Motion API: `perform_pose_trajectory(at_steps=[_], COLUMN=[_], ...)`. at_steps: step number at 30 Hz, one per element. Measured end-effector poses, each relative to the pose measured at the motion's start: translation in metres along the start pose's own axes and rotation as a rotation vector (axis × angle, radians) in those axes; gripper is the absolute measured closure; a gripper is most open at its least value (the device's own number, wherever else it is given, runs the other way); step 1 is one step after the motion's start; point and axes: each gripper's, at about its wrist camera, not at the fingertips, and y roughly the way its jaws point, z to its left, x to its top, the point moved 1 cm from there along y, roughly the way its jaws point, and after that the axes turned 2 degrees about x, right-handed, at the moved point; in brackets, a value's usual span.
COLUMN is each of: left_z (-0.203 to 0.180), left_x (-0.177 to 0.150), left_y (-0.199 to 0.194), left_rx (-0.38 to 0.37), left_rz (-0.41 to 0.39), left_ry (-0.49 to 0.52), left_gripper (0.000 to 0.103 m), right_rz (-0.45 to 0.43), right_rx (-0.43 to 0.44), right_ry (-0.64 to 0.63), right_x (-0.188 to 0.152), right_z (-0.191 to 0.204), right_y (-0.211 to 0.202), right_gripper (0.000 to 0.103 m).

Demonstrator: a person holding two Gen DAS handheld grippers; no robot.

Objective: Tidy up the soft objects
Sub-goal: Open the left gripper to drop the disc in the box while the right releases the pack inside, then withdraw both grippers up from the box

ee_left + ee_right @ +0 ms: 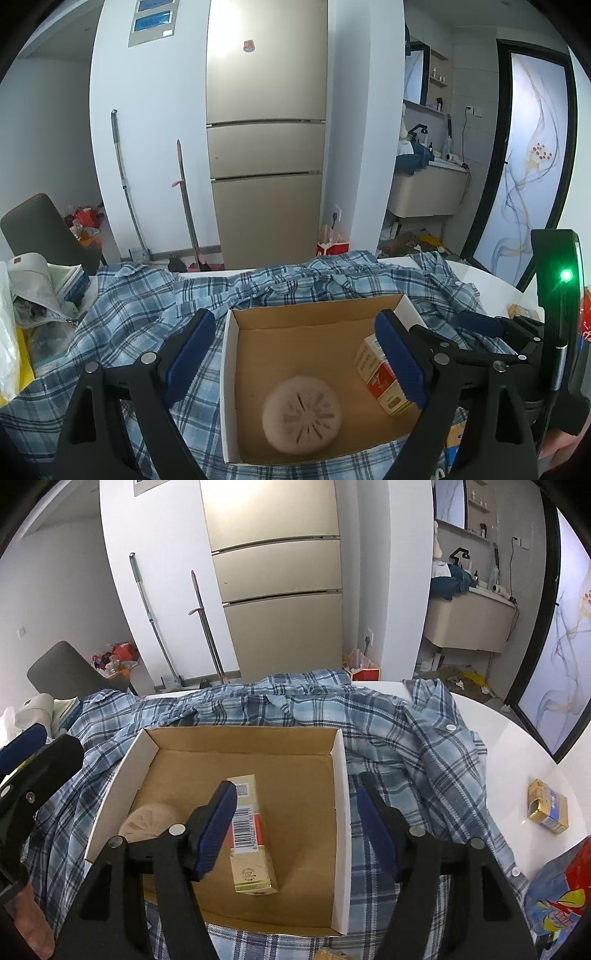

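Both tongs, left (pixel 295 358) and right (pixel 297 829), gape empty over the box (pixel 341 782); lift the right clear of the carton (pixel 249 834), then take the pack (pixel 548 806) on the worktop (pixel 517 753).

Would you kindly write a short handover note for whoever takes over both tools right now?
Left tool: open, empty, above the cardboard box.
Right tool: open, empty, above the box.
Done: the round tan bun-shaped toy and the red-and-gold carton lie in the box, which sits on the plaid shirt.
Left: a gold-and-blue carton lies on the white table, outside the box; the shirt is spread out, unfolded.
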Motion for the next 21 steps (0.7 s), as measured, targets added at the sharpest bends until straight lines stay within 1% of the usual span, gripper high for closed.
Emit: perform_pose_trajectory(at_steps=[6, 9, 12, 17, 18, 20, 21], left_z=[-0.006, -0.012, -0.020, -0.029, -0.029, -0.029, -0.028], left_x=[0.011, 0.017, 0.017, 0.006, 0.003, -0.007, -0.012], left_y=[-0.028, -0.045, -0.066, -0.100, -0.106, -0.126, -0.133], left_rx=[-0.019, -0.020, -0.027, -0.046, -0.037, 0.013, 0.022], left_rz=[-0.047, -0.066, -0.088, -0.088, -0.098, -0.149, -0.162], left_ry=[0.011, 0.020, 0.035, 0.029, 0.036, 0.070, 0.080], left_gripper=[0.013, 0.013, 0.013, 0.013, 0.013, 0.013, 0.013], right_rz=[-0.046, -0.049, -0.070, -0.088, -0.093, -0.103, -0.107], right_rx=[0.003, 0.001, -0.011, 0.001, 0.005, 0.017, 0.020], right_ry=[0.007, -0.001, -0.028, -0.045, -0.049, -0.055, -0.056], right_x=[0.009, 0.008, 0.002, -0.013, -0.017, -0.026, -0.030], right_z=[-0.002, -0.004, -0.003, -0.001, 0.000, 0.002, 0.002], right_y=[-0.028, -0.043, -0.063, -0.089, -0.094, -0.103, -0.107], right_gripper=[0.036, 0.036, 0.036, 0.037, 0.036, 0.036, 0.036])
